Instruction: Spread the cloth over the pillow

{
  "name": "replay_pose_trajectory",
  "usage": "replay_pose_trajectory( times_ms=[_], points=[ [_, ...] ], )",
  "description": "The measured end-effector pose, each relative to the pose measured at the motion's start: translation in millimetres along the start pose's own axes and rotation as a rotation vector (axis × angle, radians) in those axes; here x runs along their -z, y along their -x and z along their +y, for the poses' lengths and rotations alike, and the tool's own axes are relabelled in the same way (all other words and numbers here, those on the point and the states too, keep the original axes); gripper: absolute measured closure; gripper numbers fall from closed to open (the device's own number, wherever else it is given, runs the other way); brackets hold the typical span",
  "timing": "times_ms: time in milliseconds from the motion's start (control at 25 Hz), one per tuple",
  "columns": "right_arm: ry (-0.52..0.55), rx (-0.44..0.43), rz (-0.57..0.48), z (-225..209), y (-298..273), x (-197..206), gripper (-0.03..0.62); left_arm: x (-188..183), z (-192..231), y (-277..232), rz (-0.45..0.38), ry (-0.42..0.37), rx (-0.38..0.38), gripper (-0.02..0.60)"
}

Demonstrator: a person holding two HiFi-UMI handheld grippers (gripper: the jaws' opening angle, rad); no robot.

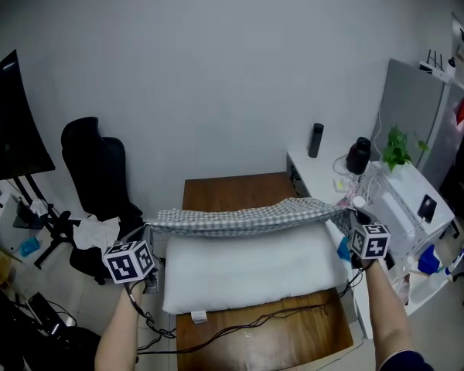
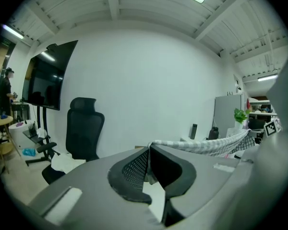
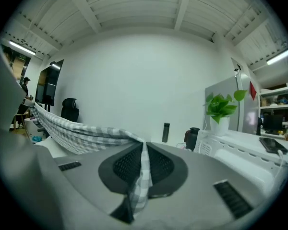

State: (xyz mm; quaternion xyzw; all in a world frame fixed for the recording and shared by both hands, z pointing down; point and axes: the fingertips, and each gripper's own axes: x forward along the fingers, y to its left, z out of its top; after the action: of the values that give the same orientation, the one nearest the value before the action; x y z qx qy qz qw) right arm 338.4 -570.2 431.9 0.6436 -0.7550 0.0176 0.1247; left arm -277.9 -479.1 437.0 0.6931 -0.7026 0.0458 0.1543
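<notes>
Checked cloth (image 1: 247, 216) taut along far edge of pillow (image 1: 251, 273), ends clamped in left tool (image 2: 147, 152) and right tool (image 3: 143, 150).

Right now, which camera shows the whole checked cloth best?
The head view: the cloth hangs stretched across the pillow's far side, end to end. The two gripper views each show only a pinched corner and a strip running away.
</notes>
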Motion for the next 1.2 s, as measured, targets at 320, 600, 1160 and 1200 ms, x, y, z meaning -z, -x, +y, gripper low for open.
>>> replay_pose_trajectory(
  times_ms=[320,600,1160,1200],
  points=[
    [-0.020,-0.010,0.072,-0.3,33.1,38.8,0.563,38.4,-3.9,38.4,-0.005,0.035,-0.022,0.568],
    [-0.085,0.016,0.152,3.7,59.2,78.7,0.563,95.6,-1.1,59.9,0.068,0.075,-0.028,0.568],
    [-0.184,0.038,0.316,11.1,85.9,158.6,0.563,191.0,4.5,77.7,0.213,0.076,-0.096,0.569],
    [-0.183,0.038,0.328,10.4,87.7,164.0,0.563,193.4,5.0,78.2,0.218,0.076,-0.097,0.569]
  ],
)
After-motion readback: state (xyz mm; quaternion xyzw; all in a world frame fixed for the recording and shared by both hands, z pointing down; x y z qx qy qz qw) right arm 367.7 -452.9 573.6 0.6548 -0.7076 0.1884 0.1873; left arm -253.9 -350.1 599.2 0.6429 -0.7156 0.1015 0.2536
